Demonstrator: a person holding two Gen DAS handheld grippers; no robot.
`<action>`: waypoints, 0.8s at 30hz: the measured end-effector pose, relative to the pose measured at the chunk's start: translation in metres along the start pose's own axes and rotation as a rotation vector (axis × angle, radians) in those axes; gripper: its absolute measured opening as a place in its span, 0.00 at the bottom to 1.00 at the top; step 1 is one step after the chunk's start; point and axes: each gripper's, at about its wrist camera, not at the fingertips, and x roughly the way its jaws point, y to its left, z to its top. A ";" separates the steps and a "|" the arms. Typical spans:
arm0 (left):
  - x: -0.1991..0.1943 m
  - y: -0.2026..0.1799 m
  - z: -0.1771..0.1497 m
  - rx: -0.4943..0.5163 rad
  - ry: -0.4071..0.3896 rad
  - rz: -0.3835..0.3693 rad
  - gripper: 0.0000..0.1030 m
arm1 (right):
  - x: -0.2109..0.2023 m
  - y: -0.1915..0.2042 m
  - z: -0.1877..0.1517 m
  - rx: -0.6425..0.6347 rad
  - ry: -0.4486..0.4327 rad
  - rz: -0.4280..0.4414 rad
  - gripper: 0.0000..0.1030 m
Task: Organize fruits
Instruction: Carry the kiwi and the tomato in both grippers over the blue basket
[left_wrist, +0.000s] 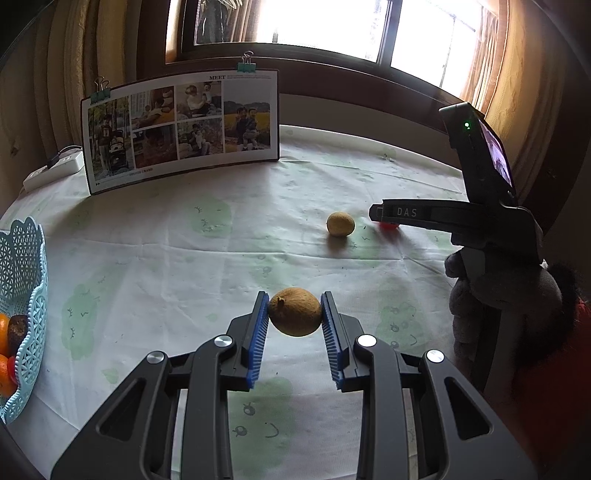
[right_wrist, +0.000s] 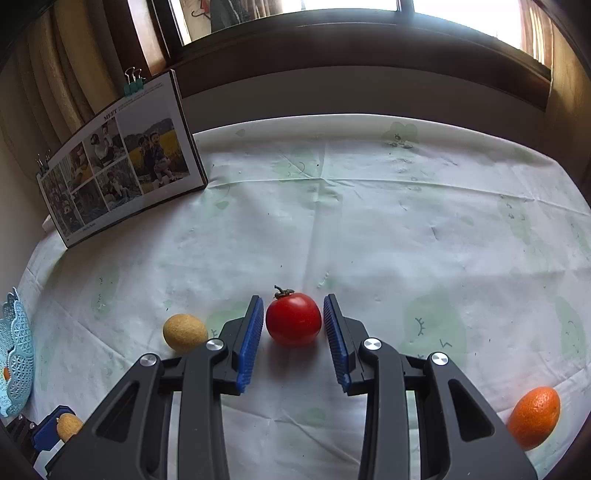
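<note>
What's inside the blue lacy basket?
In the light blue plastic lattice basket, orange fruits, a dark brown piece and something small and red show. The basket wall and the picture's edge hide the rest.

A tomato (right_wrist: 293, 319) sits on the surface (right_wrist: 369, 229) between the right gripper's (right_wrist: 293, 325) fingers, a longan (right_wrist: 185, 332) just left of them and a kumquat (right_wrist: 533, 417) off to the right; a basket (left_wrist: 22, 314) lies at far left, a photo board (left_wrist: 181, 133) behind.
</note>
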 end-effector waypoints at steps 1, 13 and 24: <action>0.000 0.000 0.000 0.000 -0.001 0.000 0.28 | 0.000 0.001 0.000 -0.005 -0.001 -0.001 0.32; -0.003 0.000 0.000 -0.001 -0.016 -0.002 0.28 | -0.036 -0.002 -0.017 0.003 -0.033 0.020 0.28; -0.019 0.007 0.004 -0.018 -0.073 0.032 0.28 | -0.090 0.031 -0.047 -0.041 -0.072 0.111 0.28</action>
